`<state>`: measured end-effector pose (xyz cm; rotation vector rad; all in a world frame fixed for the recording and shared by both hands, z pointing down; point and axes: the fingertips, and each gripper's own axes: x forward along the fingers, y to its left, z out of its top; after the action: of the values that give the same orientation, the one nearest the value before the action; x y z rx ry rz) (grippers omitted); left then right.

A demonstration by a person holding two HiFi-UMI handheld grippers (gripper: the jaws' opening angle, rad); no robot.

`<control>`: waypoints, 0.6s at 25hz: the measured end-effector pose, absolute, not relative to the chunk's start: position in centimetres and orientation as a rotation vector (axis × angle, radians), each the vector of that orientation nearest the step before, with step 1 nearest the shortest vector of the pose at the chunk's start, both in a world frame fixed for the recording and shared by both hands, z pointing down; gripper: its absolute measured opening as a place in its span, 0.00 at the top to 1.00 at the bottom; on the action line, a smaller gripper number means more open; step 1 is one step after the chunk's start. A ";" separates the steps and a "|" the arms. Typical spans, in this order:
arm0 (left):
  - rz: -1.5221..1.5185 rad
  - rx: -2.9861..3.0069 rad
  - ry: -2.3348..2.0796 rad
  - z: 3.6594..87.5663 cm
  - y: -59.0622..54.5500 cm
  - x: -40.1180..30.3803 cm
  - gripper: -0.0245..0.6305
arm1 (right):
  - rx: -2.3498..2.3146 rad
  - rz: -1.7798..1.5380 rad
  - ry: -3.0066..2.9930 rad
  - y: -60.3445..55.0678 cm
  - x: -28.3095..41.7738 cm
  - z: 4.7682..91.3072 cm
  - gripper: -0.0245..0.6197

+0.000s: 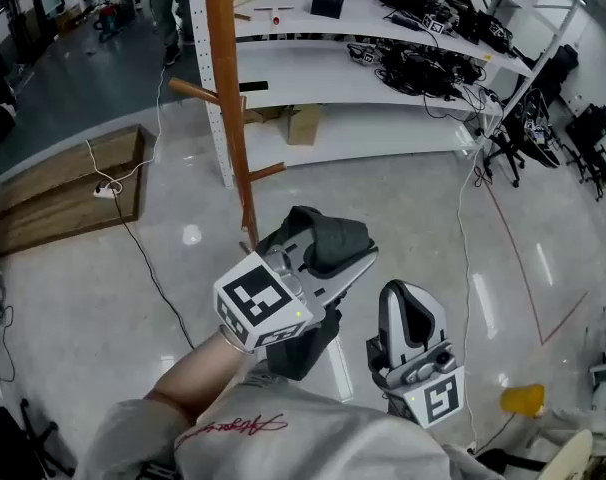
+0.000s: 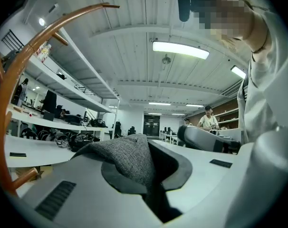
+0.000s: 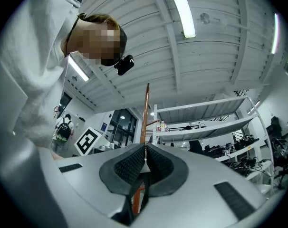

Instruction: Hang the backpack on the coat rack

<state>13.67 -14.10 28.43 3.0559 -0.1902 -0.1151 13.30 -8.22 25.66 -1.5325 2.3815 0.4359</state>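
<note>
The wooden coat rack point(image 1: 226, 78) stands at the top centre of the head view, its pegs sticking out left and right. It arcs down the left edge of the left gripper view as the coat rack point(image 2: 13, 75), and the coat rack point(image 3: 146, 108) rises straight behind the jaws in the right gripper view. My left gripper point(image 1: 328, 240) is held out just below the rack's base, shut, with nothing between its pads point(image 2: 129, 158). My right gripper point(image 1: 408, 306) is to its right and nearer me; its pads point(image 3: 134, 163) meet and are empty. No backpack shows in any view.
White shelving point(image 1: 313, 63) loaded with cables and black gear stands behind the rack. Wooden boards point(image 1: 68, 183) lie on the floor at left, with a white cable and power strip point(image 1: 105, 191). Office chairs point(image 1: 593, 138) stand at right. A yellow object point(image 1: 523, 400) lies at lower right.
</note>
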 end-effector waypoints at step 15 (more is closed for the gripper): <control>-0.046 2.972 -0.188 31.5 -28.7 17.1 0.90 | -1.642 0.366 2.379 -14.4 14.0 27.5 0.93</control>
<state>17.10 -28.69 31.51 2.9719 -0.1876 -0.0461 14.00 -14.43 27.48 -1.6418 2.3793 0.3659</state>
